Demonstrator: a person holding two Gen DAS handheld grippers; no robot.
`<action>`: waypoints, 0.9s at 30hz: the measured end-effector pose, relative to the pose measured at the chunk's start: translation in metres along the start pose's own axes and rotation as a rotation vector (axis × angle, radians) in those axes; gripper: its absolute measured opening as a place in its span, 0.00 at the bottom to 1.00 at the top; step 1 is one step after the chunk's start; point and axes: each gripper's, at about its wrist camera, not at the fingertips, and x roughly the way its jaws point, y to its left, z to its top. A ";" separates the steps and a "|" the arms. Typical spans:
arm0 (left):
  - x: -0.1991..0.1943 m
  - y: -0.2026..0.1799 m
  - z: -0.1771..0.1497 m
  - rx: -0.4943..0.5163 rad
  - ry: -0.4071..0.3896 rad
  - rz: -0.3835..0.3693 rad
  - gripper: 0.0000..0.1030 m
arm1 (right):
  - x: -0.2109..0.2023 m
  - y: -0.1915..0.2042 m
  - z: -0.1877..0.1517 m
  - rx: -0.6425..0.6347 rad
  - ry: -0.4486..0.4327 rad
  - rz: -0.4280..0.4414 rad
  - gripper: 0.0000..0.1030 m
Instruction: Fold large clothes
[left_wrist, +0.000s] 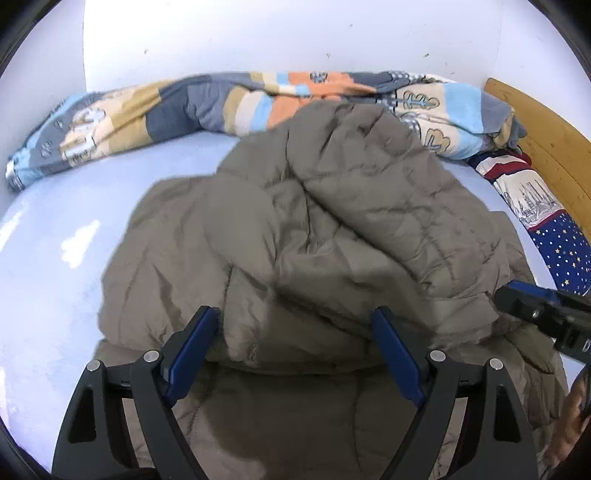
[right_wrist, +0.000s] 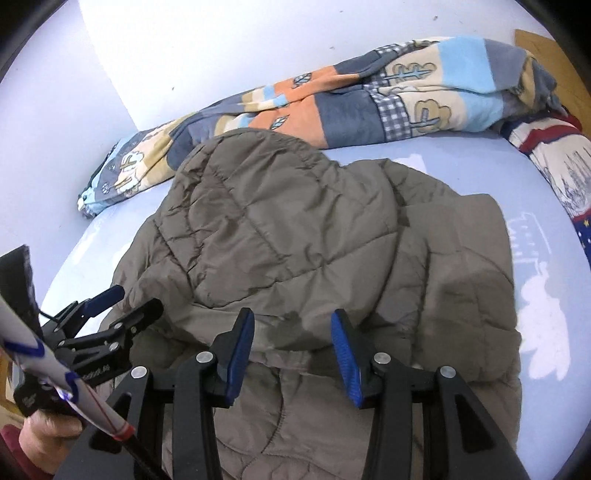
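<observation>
Grey-brown quilted jacket (left_wrist: 314, 229) lies on the bed (left_wrist: 55, 258). Left wrist view: left claw (left_wrist: 295, 339) hangs released, spread wide just over a fold; only here the wooden headboard (left_wrist: 546, 147) shows fully. Right wrist view: right claw (right_wrist: 291, 343) is half spread, grasping nothing, over the jacket's near fold; a hand (right_wrist: 48, 432) shows.

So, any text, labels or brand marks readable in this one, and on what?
Nothing can be read in full.
Left gripper: white lettering on its black body, too small and blurred to read.
Right gripper: a cut-off white mark at the frame edge, unreadable.
Jacket: no label visible.
</observation>
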 end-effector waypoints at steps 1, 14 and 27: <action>0.005 0.000 -0.002 0.001 0.012 0.004 0.84 | 0.005 0.001 -0.001 -0.006 0.007 -0.007 0.45; -0.012 -0.010 -0.019 0.025 0.028 0.044 0.88 | 0.025 -0.008 -0.005 0.033 0.082 -0.005 0.46; -0.111 -0.015 -0.098 0.026 0.023 0.048 0.88 | -0.061 0.024 -0.063 0.054 0.057 0.005 0.54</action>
